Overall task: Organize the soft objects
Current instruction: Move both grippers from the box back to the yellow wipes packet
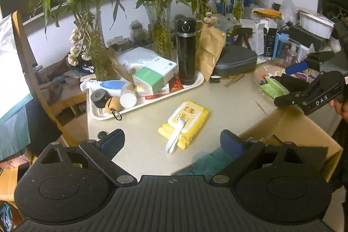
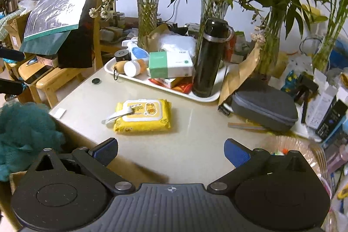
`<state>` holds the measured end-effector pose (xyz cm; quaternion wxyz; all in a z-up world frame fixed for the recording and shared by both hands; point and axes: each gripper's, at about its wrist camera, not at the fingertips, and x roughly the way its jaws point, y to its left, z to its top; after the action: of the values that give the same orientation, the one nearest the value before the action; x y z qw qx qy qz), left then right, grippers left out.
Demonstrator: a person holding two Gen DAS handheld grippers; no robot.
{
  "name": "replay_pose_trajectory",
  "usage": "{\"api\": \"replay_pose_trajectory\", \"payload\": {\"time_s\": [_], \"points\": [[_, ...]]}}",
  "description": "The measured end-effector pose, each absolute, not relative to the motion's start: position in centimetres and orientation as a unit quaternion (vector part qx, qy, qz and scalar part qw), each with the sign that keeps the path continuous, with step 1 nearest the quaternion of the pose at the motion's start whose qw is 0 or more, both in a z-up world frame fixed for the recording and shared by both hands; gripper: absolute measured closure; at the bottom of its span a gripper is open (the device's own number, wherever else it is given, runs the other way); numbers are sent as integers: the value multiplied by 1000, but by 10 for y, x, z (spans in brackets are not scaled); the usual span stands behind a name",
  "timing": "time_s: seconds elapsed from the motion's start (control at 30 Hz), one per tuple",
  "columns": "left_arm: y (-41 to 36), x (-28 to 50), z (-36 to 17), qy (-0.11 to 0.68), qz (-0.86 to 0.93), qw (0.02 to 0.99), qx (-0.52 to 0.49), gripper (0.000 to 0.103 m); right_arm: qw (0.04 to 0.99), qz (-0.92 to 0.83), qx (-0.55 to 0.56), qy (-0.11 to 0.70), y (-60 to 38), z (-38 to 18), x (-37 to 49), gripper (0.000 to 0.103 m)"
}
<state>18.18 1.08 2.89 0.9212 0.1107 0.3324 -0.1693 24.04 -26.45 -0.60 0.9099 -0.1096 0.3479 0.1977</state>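
A yellow wet-wipes pack [image 1: 184,122] lies on the beige table with a white brush [image 1: 174,140] resting across it; it also shows in the right wrist view [image 2: 142,115]. A teal mesh bath sponge [image 1: 208,161] sits in an open cardboard box [image 1: 300,129] at the table's near right; it shows at the left in the right wrist view [image 2: 24,134]. My left gripper [image 1: 173,142] is open and empty, just short of the pack. My right gripper [image 2: 170,151] is open and empty above the table; its body shows in the left wrist view [image 1: 313,94].
A white tray [image 2: 208,98] holds a black flask [image 2: 209,58], tissue boxes and bottles. Glass vases with bamboo stand behind. A grey zip case [image 2: 264,109] and a wicker basket [image 2: 304,149] are at right. Wooden stools [image 2: 54,79] stand left.
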Motion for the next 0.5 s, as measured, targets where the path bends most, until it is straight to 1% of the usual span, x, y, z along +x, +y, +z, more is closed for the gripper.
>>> {"api": "replay_pose_trajectory", "payload": {"time_s": [0.17,0.5], "points": [[18,203,17,355,-179,911,110,7,912,202,-134,330,-266,-18,257,0],[28,240,-9,393,-200,890,119,7,910,224,-98,334,-274,-28,294,0]]}}
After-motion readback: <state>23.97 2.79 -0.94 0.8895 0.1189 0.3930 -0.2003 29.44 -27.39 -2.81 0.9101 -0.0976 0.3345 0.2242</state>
